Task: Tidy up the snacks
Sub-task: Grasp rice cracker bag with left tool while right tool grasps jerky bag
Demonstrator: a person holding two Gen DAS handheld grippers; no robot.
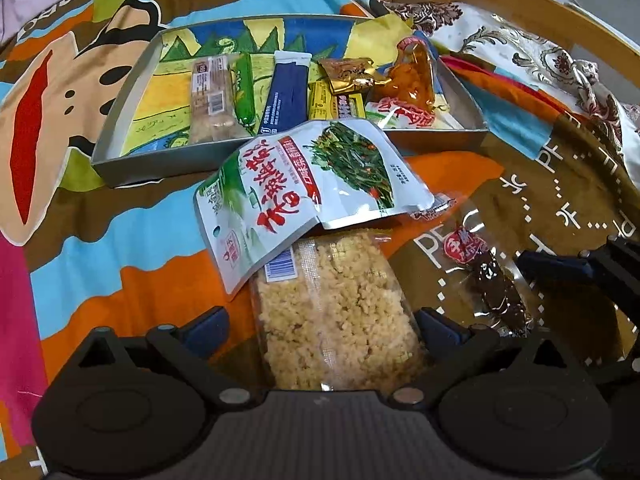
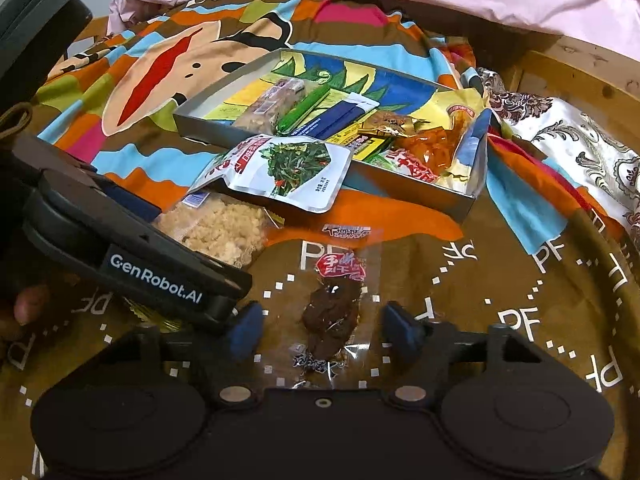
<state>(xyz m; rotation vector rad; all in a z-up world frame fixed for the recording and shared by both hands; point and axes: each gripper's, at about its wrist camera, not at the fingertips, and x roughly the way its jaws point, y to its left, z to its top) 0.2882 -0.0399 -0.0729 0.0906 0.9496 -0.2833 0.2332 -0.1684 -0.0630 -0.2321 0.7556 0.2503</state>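
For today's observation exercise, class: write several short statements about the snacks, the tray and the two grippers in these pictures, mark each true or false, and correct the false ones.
1. The white seaweed pouch lies partly over the rice-crisp pack. True.
2. The right gripper is shut on the dark jerky packet. False: its fingers stand open on either side of it.
3. The tray holds several snacks. True.
4. The left gripper is over the tray. False: it straddles the rice-crisp pack, open.

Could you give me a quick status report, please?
Left hand-held gripper open around rice-crisp pack. Right hand-held gripper open around dark jerky pack. Green pouch overlaps rice-crisp pack.
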